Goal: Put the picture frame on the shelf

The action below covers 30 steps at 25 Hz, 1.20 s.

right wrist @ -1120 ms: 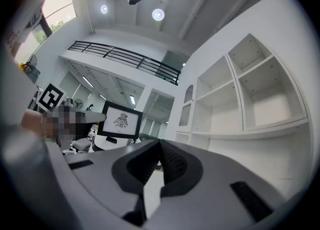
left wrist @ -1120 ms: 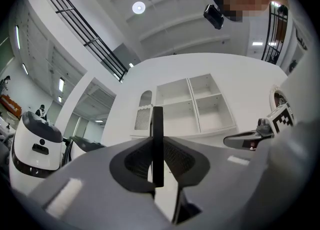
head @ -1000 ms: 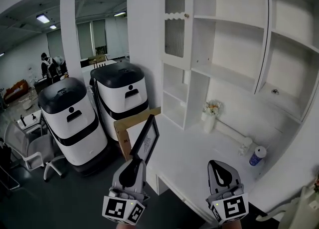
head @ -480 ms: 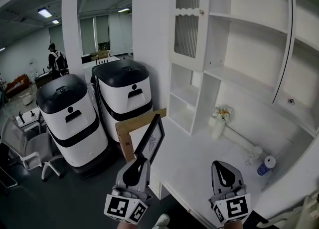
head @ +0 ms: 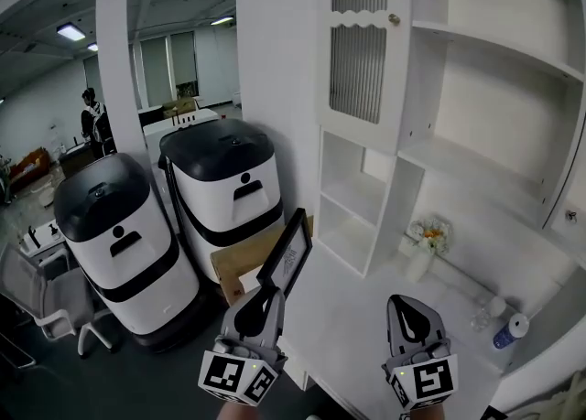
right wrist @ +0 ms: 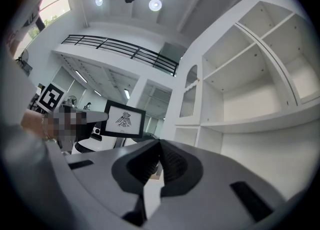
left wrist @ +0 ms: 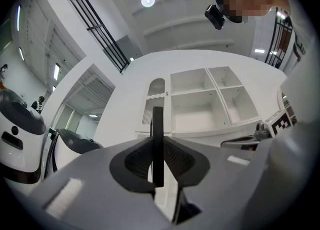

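Gripping the picture frame (head: 287, 256) by its lower edge, my left gripper (head: 265, 297) keeps its jaws clenched on the black rim. The frame rises edge-on out from between the pads. The white shelf unit (head: 439, 157) stands ahead of and above the jaw tips, with the frame well apart from it. My right gripper (head: 406, 310) has its jaws pressed together on nothing; seen from them, the frame sits up and to the left, its drawing facing them.
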### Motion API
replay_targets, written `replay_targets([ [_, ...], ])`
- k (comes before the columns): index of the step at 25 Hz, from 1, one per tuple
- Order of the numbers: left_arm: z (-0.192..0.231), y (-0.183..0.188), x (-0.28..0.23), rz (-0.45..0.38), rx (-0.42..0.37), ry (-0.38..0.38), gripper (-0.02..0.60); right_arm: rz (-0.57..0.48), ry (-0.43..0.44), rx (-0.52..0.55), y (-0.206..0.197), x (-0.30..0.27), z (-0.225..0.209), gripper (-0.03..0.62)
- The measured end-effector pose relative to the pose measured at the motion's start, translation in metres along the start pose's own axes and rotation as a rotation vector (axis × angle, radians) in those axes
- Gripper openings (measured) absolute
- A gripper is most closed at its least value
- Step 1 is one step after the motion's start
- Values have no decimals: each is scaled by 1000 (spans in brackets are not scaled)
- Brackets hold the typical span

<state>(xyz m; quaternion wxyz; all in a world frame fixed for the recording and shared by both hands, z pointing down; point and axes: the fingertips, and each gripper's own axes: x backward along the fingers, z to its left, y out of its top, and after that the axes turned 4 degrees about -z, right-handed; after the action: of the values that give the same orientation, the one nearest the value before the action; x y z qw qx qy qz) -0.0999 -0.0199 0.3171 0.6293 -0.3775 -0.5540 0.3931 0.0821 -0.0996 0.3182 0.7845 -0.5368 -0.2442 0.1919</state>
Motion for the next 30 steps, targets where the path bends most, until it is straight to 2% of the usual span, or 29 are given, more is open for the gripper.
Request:
replay_targets([
  [6,23,-17,-58,-5,-2,-53,67,11,-46,23,-10,-44,-18,8],
  [17,44,-41,-114,13,66,-159,67,55,-177,15,-30,-76,-40,8],
  [23,61,-68,-160,54,138,-264,67,83,-312,8,-37,-103,-58,8],
  [30,80,-89,-214,81,209,-390,67,121,-430,29,-47,-141,-62,8],
])
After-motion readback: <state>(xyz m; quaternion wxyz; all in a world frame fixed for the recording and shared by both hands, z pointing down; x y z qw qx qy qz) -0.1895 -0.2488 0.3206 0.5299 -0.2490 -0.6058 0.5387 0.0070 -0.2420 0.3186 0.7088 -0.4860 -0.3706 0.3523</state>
